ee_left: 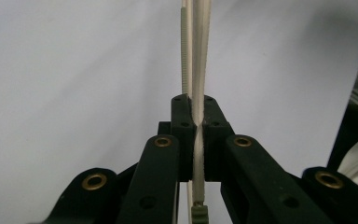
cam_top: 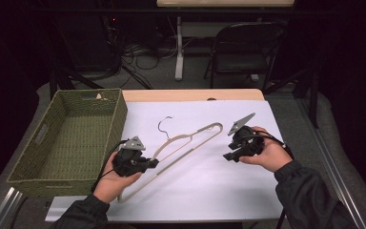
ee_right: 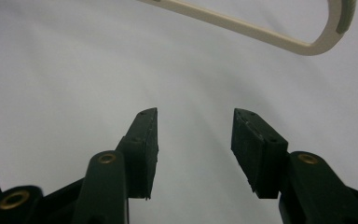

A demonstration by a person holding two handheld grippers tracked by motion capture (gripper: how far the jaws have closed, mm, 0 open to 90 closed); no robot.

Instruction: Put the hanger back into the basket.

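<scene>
A cream hanger (cam_top: pixel 190 138) lies on the white sheet (cam_top: pixel 209 186) in the middle of the table, with its thin dark hook (cam_top: pixel 164 125) pointing toward the far side. One long side of the hanger runs into the left gripper (cam_top: pixel 153 163). In the left gripper view the two black jaws are squeezed tight on that cream bar (ee_left: pixel 198 70), which goes straight up between them. I think the hanger may be lifted a little at that end, but it is hard to be sure from above.

The right gripper (cam_top: pixel 229 156) is near the hanger's rounded end (ee_right: pixel 328 39), not touching it. Its jaws are spread wide with nothing between them, just above the sheet.

A green woven basket (cam_top: pixel 52 143) sits at the left, just beside the sheet.
</scene>
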